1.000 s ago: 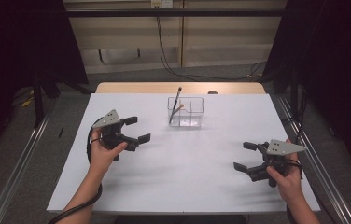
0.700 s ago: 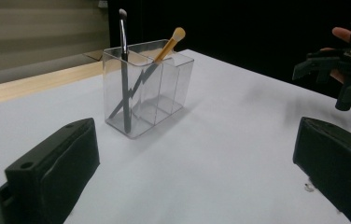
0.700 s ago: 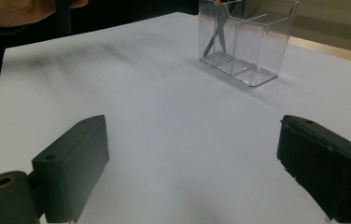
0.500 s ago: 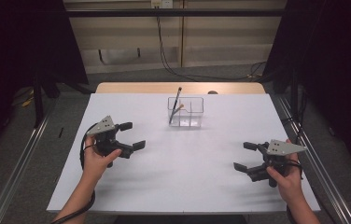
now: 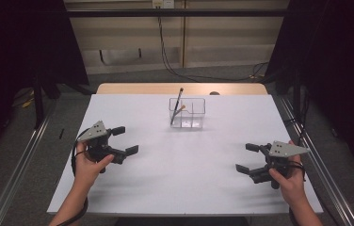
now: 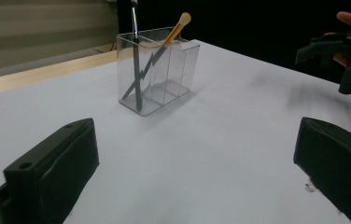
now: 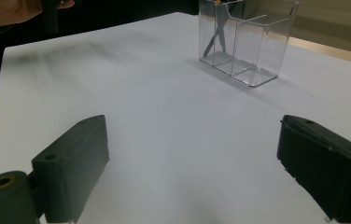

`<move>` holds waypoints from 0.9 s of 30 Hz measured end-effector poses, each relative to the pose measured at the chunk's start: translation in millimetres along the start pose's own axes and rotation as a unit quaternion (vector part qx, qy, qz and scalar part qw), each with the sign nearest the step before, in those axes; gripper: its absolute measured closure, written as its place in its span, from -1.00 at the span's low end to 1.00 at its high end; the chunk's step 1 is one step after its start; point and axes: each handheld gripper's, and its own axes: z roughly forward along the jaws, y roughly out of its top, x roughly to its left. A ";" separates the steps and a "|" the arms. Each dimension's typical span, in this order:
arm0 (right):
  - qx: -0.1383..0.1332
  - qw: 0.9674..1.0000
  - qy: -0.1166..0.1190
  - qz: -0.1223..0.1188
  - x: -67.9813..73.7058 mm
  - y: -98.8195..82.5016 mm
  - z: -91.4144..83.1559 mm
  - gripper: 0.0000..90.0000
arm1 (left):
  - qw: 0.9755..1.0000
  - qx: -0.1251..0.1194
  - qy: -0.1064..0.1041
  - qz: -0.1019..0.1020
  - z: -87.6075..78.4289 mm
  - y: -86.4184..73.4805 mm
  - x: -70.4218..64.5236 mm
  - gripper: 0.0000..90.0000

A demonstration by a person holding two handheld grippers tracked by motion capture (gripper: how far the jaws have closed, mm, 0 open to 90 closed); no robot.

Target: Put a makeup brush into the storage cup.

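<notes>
Both the left gripper point(image 5: 124, 140) and the right gripper point(image 5: 247, 157) stand wide and empty, well apart from the clear organizer point(image 5: 187, 113) ahead between them, which looks light, stiff and slippery, best taken by its thin rim.

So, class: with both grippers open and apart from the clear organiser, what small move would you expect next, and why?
Probably the left gripper eases forward toward the clear organiser. Its jaws stand open and empty, and its own view faces the compartment holding the dark pen and the orange-tipped stick, both leaning above the rim. The right gripper is also open, low over the white table.
</notes>
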 end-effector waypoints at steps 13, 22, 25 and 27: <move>-0.001 1.000 -0.002 0.000 -1.1 -0.2 -1.2 -0.82 | 1.000 0.010 0.002 0.008 -11.3 -6.9 -4.0 -1.00; -0.002 1.000 -0.001 0.001 -1.1 -0.3 -1.0 -0.82 | 1.000 0.013 0.007 0.012 -18.1 -11.1 -5.5 -1.00; -0.001 1.000 -0.001 0.002 -1.0 -0.1 -0.8 -0.82 | 1.000 0.012 0.009 0.011 -19.4 -11.7 -5.5 -1.00; -0.001 1.000 -0.001 0.002 -0.9 -0.1 -0.6 -0.82 | 1.000 0.012 0.008 0.012 -19.5 -11.7 -6.0 -1.00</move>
